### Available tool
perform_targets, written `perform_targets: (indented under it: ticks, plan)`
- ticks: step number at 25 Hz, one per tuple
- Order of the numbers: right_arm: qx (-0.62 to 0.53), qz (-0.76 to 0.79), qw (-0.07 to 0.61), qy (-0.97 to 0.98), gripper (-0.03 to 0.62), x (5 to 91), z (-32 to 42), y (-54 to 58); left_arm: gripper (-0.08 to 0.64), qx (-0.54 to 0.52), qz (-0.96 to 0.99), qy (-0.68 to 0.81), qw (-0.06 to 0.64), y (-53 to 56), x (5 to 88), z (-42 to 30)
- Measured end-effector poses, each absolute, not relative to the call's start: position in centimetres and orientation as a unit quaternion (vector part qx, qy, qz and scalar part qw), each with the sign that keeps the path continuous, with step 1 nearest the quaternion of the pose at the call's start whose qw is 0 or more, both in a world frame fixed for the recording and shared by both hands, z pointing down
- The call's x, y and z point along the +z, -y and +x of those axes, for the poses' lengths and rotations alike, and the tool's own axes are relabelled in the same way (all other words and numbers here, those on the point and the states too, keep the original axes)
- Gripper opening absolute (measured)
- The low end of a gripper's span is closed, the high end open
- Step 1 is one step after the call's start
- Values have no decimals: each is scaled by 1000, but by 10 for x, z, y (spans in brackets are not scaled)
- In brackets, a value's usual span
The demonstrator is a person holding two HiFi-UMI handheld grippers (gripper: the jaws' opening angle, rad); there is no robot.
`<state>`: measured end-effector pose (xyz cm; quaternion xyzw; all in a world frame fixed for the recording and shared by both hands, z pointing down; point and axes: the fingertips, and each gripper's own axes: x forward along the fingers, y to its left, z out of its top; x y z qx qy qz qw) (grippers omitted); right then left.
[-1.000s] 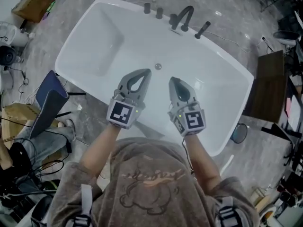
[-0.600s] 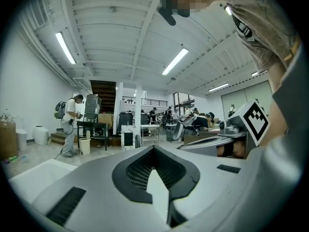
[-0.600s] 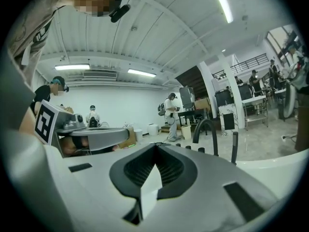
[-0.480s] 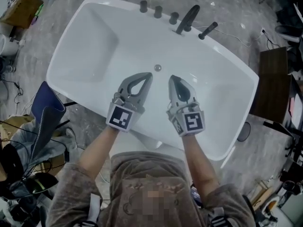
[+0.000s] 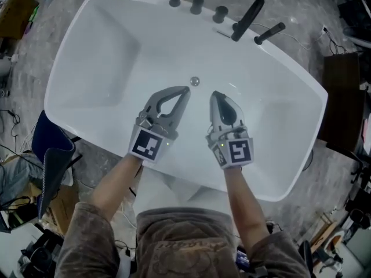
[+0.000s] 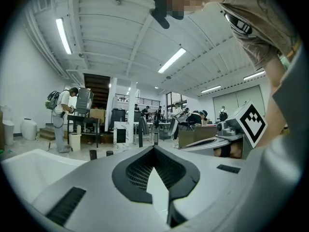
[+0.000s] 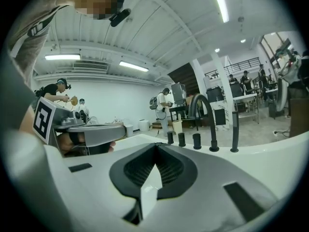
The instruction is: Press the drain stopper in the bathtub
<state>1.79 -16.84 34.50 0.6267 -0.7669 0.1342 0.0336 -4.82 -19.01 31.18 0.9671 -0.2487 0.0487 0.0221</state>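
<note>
- Directly below you lies the large white oval bathtub (image 5: 110, 51), which fills most of the head view and sits on a mottled grey floor (image 5: 64, 4).
- Inside the tub, the one thing on its pale floor is the small round metal drain stopper (image 5: 195, 81), near the middle of the basin and toward the far wall.
- On the far rim stands the black tap set: a curved black spout (image 5: 246, 17), a slim black hand-shower handle (image 5: 269, 33) just beside it, and three short black round knobs (image 5: 197, 4) in a row. The right gripper view shows the same spout (image 7: 205, 115) and knobs (image 7: 182, 139) beyond the white rim.
- Your left gripper (image 5: 185, 90), grey with a black-and-white marker cube, is held over the basin. Its jaws are clenched tip to tip with nothing between them, as its own view (image 6: 154, 149) shows.
- Your right gripper (image 5: 215, 94) lies alongside it, apart from it. It too is closed at the tips and grasps nothing (image 7: 155, 146).
- The stopper sits just ahead of both tips, between their lines and nearer the left one. Neither gripper touches it.
</note>
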Motion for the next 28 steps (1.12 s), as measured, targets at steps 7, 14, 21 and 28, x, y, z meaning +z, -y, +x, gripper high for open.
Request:
perform_targets:
  ticks: [7,14,21,28]
  plan:
    - [143,627,40,765,-2,409,10,193,5,37,970,239,25,221,371,-49]
    - [150,627,54,762,-2,468,8,208,5,41,977,210,16,235,425,-46]
    - [158,634,60,755,-2,519,7,219,5,26,977,210,29,251,468,-45]
    - [165,636,57,752,-2,577,11,232,5,23,978,206,31,261,525,-38]
